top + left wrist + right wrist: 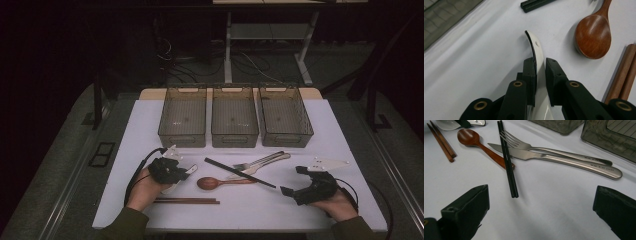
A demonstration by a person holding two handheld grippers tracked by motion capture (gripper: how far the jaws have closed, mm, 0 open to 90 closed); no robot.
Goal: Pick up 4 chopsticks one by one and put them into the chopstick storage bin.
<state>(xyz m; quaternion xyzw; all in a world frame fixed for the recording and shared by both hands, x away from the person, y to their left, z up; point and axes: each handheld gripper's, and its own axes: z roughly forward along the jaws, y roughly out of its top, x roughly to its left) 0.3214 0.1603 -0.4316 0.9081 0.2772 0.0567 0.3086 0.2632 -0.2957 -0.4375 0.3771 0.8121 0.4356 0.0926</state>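
Note:
My left gripper (181,174) lies low on the white table (310,125), at the front left. In the left gripper view its jaws (540,62) are shut on the handle of a white ceramic spoon (534,41), whose tip with a small hole sticks out past the pads. The spoon's bowl (171,188) shows under the hand. My right gripper (291,180) rests at the front right, open (540,192), with bare table between its fingers. A wooden spoon (207,183) lies just right of the left gripper.
Black chopsticks (240,173) lie slanted across a steel fork (524,145) and knife (554,157) in the middle. Brown chopsticks (187,201) lie near the front edge. Three smoky plastic bins (183,120) stand side by side at the back.

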